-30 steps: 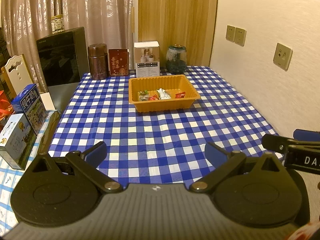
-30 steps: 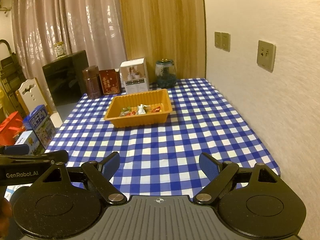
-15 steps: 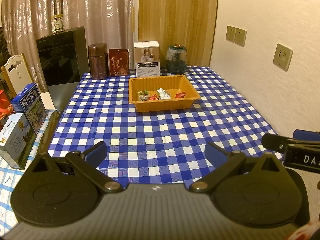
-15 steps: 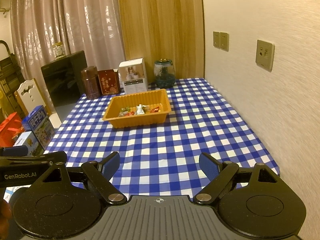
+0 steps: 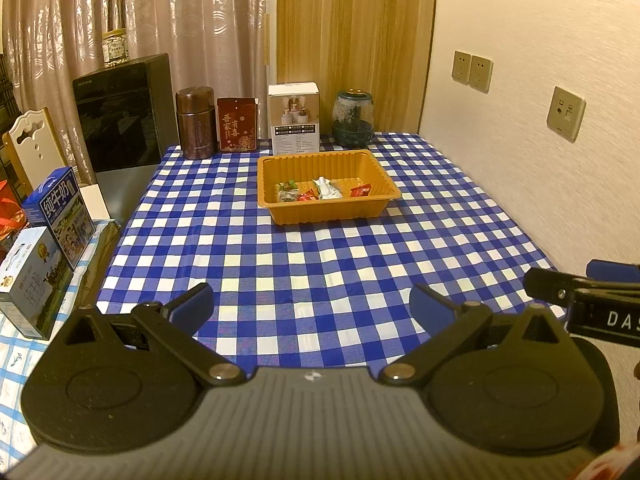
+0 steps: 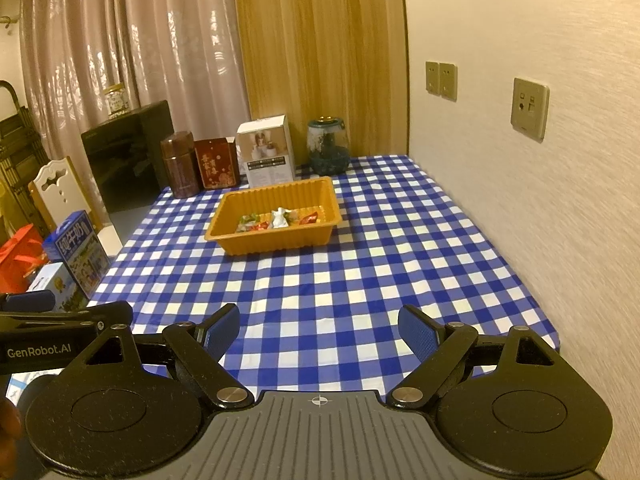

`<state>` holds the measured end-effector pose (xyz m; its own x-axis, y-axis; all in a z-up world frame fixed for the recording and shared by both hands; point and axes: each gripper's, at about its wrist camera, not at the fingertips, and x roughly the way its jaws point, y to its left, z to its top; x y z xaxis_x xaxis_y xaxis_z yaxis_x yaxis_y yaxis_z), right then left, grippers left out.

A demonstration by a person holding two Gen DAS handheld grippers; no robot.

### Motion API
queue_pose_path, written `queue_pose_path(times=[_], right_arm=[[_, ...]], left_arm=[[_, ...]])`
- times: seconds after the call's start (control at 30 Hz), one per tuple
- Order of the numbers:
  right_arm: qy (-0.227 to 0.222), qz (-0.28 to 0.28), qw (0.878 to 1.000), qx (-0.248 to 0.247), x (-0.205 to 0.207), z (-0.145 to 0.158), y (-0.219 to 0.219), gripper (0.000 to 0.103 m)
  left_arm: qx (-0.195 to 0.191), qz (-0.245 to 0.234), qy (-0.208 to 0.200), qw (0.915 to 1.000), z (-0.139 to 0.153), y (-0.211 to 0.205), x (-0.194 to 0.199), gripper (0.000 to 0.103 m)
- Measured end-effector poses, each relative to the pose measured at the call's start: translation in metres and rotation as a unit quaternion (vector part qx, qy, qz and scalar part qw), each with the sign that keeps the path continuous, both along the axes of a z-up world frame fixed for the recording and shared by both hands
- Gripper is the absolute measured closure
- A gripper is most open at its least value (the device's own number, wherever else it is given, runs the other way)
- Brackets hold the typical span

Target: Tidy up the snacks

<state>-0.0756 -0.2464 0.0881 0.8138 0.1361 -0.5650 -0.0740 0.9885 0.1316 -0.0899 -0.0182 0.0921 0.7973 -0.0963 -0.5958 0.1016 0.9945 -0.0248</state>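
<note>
An orange plastic tray [image 5: 332,212] [image 6: 276,240] stands past the middle of a table with a blue checked cloth [image 5: 320,264]. Several small wrapped snacks [image 5: 324,191] [image 6: 280,218] lie in it: red, white and green ones. My left gripper [image 5: 312,304] is open and empty, held over the table's near edge, well short of the tray. My right gripper [image 6: 320,330] is open and empty too, over the near edge to the right of the left one. Each gripper shows at the edge of the other's view.
Along the table's back edge stand a brown canister [image 5: 195,122], a red box [image 5: 237,124], a white box [image 5: 295,118] and a glass jar [image 5: 353,118]. Milk cartons [image 5: 60,212] stand on a side surface at the left. A wall [image 5: 540,160] runs along the right.
The right gripper has drawn back and up slightly, so the tray looks a little farther in its view. The left gripper has barely moved. Both stay open.
</note>
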Motion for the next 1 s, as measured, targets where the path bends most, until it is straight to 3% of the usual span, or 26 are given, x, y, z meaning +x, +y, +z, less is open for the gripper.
queue_pose_path(times=[1.0], right_arm=[[0.002, 0.0, 1.0, 0.001, 0.001, -0.0013, 0.0046, 0.017]], left_arm=[[0.002, -0.006, -0.004, 1.0, -0.0012, -0.0034, -0.0001, 0.0]])
